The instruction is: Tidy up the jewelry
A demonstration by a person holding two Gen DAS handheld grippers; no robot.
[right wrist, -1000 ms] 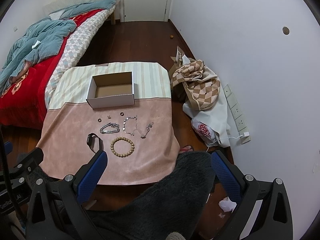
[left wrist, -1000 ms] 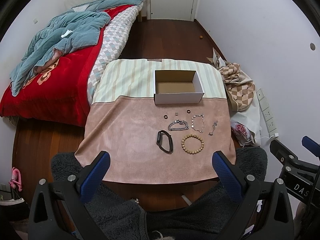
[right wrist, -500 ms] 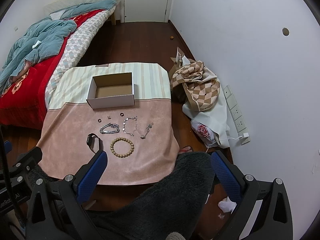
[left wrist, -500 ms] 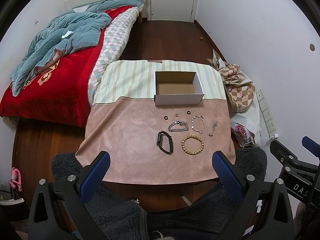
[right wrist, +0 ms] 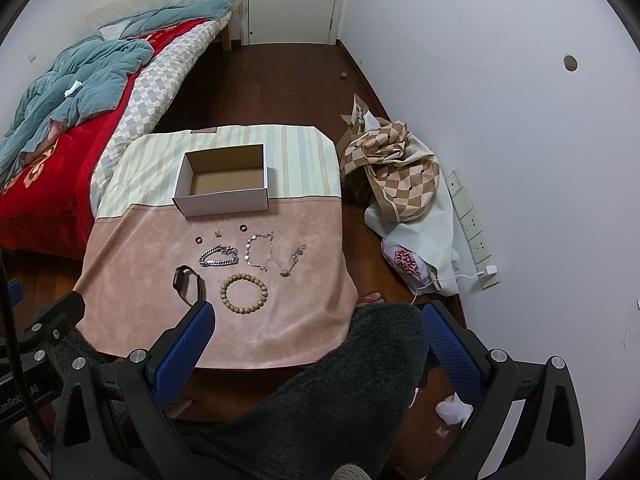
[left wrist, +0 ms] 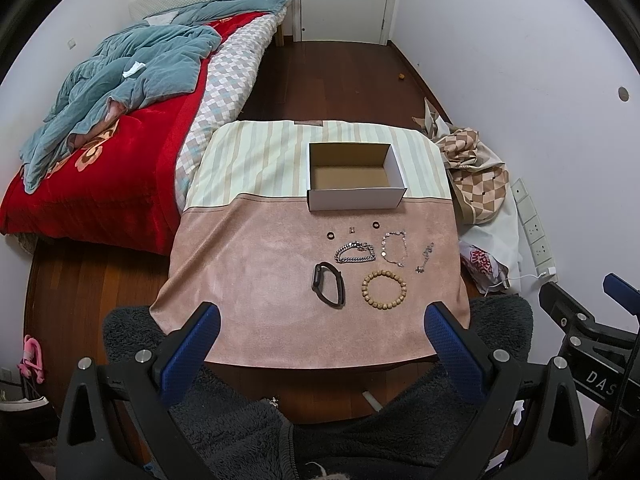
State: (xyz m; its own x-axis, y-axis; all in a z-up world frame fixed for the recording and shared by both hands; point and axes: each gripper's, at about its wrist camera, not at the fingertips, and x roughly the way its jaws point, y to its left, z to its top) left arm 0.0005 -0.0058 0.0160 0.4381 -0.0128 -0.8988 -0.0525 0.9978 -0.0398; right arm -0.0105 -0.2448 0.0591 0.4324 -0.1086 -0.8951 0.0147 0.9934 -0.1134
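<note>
Your left gripper (left wrist: pixel 322 334) and right gripper (right wrist: pixel 318 334) both stand spread wide, holding nothing. The jewelry, wooden bead bracelet (left wrist: pixel 384 291) nearest, lies ahead of the fingers before the empty cardboard box (left wrist: pixel 355 200). Legible lettering: "DAS" on the right gripper's body.

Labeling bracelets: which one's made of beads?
The wooden bead bracelet, nearest the table's front edge beside the black watch; the others are silver chains.

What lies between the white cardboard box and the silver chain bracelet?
In the left wrist view, two small dark rings and a tiny silver piece lie between white cardboard box and silver chain bracelet.
</note>
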